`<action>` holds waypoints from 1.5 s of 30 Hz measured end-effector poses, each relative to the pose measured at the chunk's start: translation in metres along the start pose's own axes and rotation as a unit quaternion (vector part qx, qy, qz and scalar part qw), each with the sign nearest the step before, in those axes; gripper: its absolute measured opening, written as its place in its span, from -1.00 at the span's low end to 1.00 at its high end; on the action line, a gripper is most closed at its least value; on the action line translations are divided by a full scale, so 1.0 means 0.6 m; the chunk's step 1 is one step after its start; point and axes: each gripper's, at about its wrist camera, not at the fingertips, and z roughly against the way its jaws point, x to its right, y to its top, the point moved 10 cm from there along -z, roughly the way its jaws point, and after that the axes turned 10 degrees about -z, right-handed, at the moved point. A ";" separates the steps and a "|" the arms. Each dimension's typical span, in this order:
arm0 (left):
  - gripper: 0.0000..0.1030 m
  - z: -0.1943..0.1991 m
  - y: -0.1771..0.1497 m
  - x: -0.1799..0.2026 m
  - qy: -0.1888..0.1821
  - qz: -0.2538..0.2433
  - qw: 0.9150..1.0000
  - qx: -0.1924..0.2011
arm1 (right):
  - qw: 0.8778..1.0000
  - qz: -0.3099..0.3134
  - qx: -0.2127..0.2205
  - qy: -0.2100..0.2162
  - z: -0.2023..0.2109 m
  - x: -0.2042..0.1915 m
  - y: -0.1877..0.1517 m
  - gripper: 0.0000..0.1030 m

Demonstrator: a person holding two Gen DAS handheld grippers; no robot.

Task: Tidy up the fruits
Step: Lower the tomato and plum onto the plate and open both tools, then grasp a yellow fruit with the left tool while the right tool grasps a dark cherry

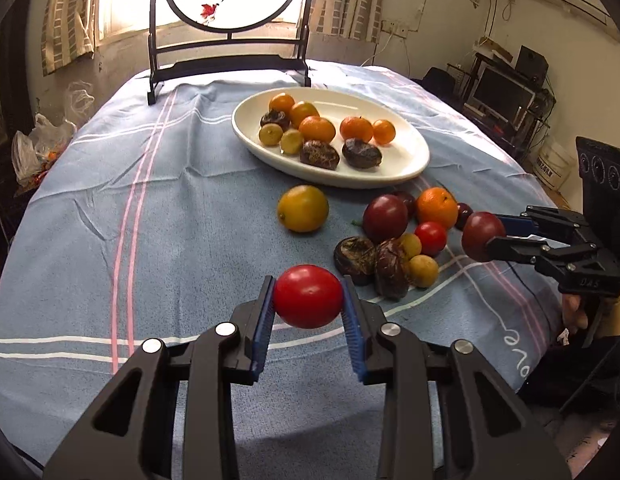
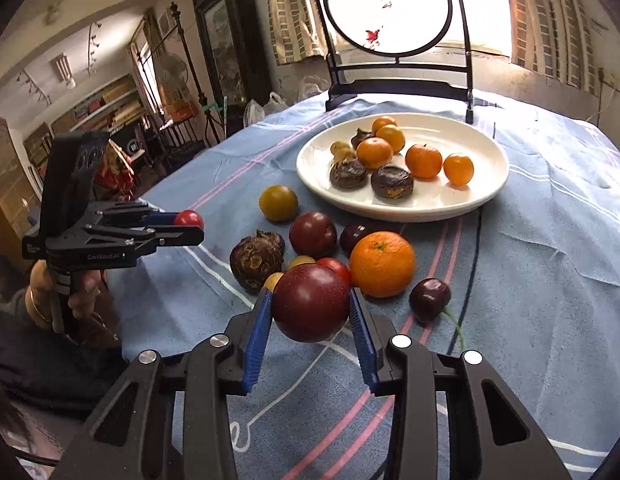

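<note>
- Slippage is the main risk: the left gripper [image 1: 308,300] is clamped on a smooth, glossy red tomato-like fruit [image 1: 308,296], held only at its two sides by the ribbed blue pads [image 1: 263,320]. The skin looks slick and the body round, so a tilt or a loosened squeeze could let it roll out onto the cloth.
- Bruising is the opposite hazard: too hard a squeeze on a thin-skinned fruit may split it.
- The right gripper [image 2: 310,312] is closed around a dark red, matte, round plum [image 2: 310,307], lifted clear of the pile. It is larger than the red fruit and fills the jaw span, so the grip sits near the pad tips and could slide forward.
- Collision is possible: both tools would likely head for the white oval ceramic plate [image 1: 405,172], and the two could meet over it.
- The plate already holds small orange citrus [image 1: 317,129], yellowish round fruits and wrinkled, dark brown, rough-skinned ones [image 1: 361,153]; a dropped fruit may knock these about or bounce off the hard glaze.
- Loose fruits still lie on the wrinkled blue striped tablecloth [image 1: 150,240]: a large orange [image 2: 381,264], a yellow-green round fruit [image 1: 303,208], a dark cherry with a stem [image 2: 429,299]. Soft folds may stop rolling, though the table edge lies near.
</note>
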 end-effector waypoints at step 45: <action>-0.02 -0.147 0.068 -0.024 -0.002 -0.025 0.998 -0.058 | 0.991 -0.119 0.056 0.003 -0.049 0.110 0.112 0.23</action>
